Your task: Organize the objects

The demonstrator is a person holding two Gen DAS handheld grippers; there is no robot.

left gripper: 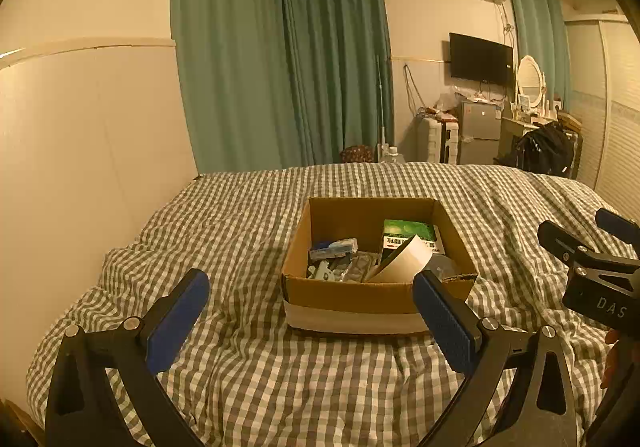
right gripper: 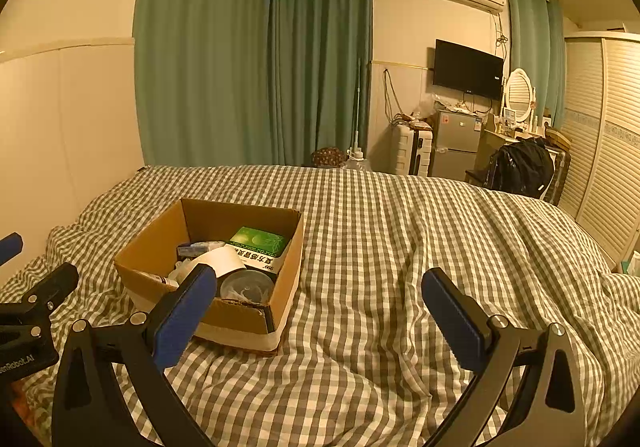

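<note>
Cardboard is what you are dealing with: the open box sits on the checked bedspread, straight ahead of your left gripper and just left of your right gripper. Both have their jaws wide apart and hold nothing. Inside the box lie a green carton, a curled white paper, a clear round lid or tub and a small blue-and-white pack. Expect everything to be light. The box walls look thin and would flex, and the bedding gives underneath, so pinch a wall near a corner. Take the carton across its flat faces; the paper will crumple easily.
</note>
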